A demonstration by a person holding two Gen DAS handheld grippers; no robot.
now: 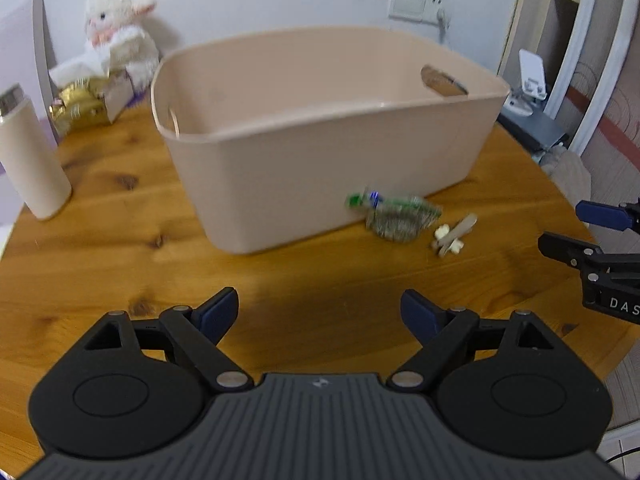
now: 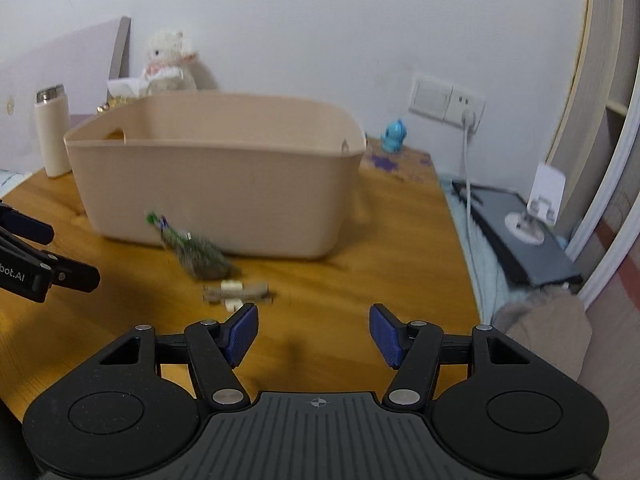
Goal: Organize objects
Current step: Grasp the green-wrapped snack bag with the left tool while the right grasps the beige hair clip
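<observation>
Both the left claw [image 1: 318,312] and right claw [image 2: 314,332] gape wide, empty; ahead of the right claw, the small wooden clip [image 2: 236,294] looks light and stiff, best pinched across its middle.

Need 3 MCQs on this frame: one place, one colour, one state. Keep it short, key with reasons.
1. Where does the small wooden toy plane lie?
A. inside the basket
B. on the wooden table, in front of the basket
C. on top of the bottle

2. What colour is the large plastic basket?
A. beige-pink
B. blue
C. black

3. How do the left gripper and the right gripper stand?
A. both shut on an item
B. left shut, right open
C. both open, holding nothing

Key:
1 B: the plane rests on bare tabletop beside the green peacock-feather ornament, outside the basket wall.
2 A: its walls and rim are a pale beige-pink.
3 C: each wrist view shows the blue pads wide apart with only table between them.
</observation>
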